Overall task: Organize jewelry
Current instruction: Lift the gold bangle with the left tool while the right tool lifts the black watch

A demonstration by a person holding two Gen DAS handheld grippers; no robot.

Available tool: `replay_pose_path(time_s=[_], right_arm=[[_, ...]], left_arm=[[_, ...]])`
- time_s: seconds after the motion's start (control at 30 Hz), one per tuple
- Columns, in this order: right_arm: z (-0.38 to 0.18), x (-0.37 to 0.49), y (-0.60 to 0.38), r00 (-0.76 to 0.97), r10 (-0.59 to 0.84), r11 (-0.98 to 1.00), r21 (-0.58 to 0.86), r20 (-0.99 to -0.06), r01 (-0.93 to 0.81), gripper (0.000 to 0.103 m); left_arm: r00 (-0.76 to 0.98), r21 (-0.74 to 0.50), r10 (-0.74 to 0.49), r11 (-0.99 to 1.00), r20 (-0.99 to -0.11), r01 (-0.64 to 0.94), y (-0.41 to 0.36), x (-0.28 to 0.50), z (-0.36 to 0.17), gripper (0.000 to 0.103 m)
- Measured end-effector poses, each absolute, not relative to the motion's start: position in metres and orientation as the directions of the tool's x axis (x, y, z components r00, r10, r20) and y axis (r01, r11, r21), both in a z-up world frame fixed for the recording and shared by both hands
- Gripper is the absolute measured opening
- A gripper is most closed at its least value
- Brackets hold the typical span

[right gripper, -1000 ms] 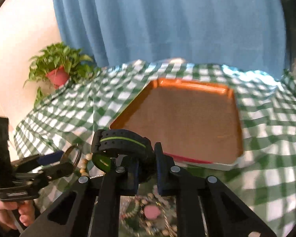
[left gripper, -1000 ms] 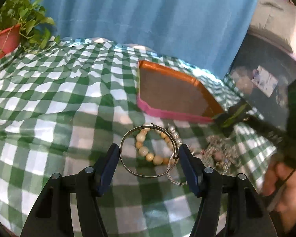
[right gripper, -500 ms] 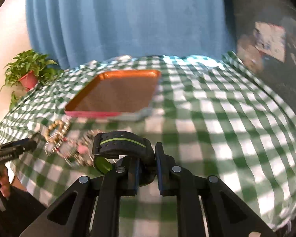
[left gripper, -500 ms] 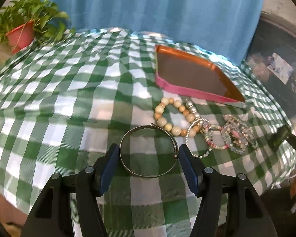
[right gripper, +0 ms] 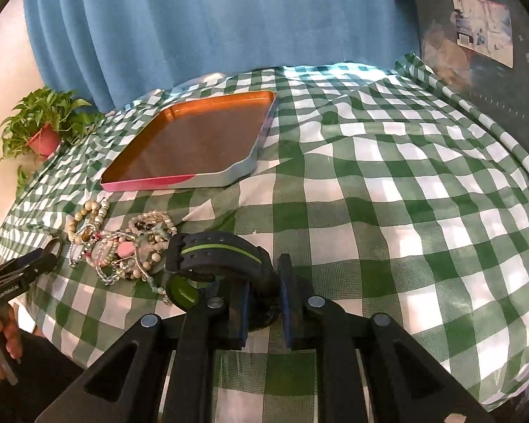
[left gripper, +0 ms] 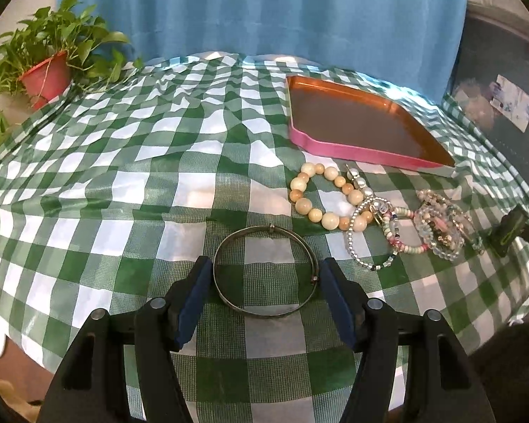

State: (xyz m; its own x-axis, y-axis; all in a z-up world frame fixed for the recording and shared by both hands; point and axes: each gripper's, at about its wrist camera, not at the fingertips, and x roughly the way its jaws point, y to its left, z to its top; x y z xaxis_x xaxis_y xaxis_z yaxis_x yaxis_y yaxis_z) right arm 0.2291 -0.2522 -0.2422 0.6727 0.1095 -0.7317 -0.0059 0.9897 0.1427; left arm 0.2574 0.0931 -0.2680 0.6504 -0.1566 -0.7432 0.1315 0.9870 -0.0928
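while the left tongs (left gripper: 266, 292) pinch the thin metal bangle (left gripper: 266, 270) across its width above the tabletop (left gripper: 123, 190), the right tongs (right gripper: 264, 303) hold a dark watch (right gripper: 215, 257) by its strap, jaws just opening. the tray (left gripper: 349, 149) sits empty beyond the tangled beaded bracelets (left gripper: 374, 225). risk: the slim bangle could pivot or slip from its two contact points; the loosening right grip could drop the watch early.
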Motion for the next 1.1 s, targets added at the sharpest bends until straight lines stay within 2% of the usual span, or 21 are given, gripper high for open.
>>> replay_pose_path(time_s=[0.1, 0.27, 0.33, 0.37, 0.63, 0.83, 0.97, 1.1], right_arm=[[-0.242, 0.229, -0.257, 0.674, 0.113, 0.988, 0.155, -0.73, 0.002, 0.027], [-0.241, 0.23, -0.259, 0.676, 0.11, 0.988, 0.152, -0.728, 0.003, 0.03], [-0.241, 0.229, -0.258, 0.677, 0.106, 0.99, 0.14, -0.728, -0.004, 0.025], [-0.24, 0.228, -0.256, 0.679, 0.108, 0.991, 0.136, -0.726, -0.012, 0.015], [-0.225, 0.217, -0.232, 0.72, 0.056, 0.998, 0.014, -0.692, -0.064, 0.013], [-0.205, 0.203, -0.228, 0.73, 0.079, 0.997, 0.056, -0.679, -0.055, 0.013], [-0.177, 0.186, -0.217, 0.764, 0.089, 0.996, 0.067, -0.639, -0.06, 0.013], [-0.14, 0.173, -0.196, 0.797, 0.117, 0.993, 0.057, -0.592, -0.104, 0.013]], left_arm=[[0.651, -0.083, -0.149, 0.988, -0.744, 0.131, 0.092, 0.258, -0.268, 0.064], [0.649, -0.08, -0.143, 0.989, -0.747, 0.126, 0.093, 0.26, -0.268, 0.063], [0.648, -0.08, -0.144, 0.989, -0.747, 0.128, 0.092, 0.261, -0.268, 0.063], [0.649, -0.079, -0.144, 0.989, -0.747, 0.128, 0.092, 0.26, -0.268, 0.063], [0.658, -0.097, -0.145, 0.989, -0.739, 0.108, 0.092, 0.258, -0.259, 0.063], [0.68, -0.141, -0.179, 0.984, -0.711, 0.111, 0.089, 0.242, -0.236, 0.063], [0.701, -0.18, -0.214, 0.976, -0.68, 0.124, 0.083, 0.237, -0.208, 0.063], [0.757, -0.189, -0.255, 0.966, -0.602, 0.175, 0.074, 0.227, -0.159, 0.063]])
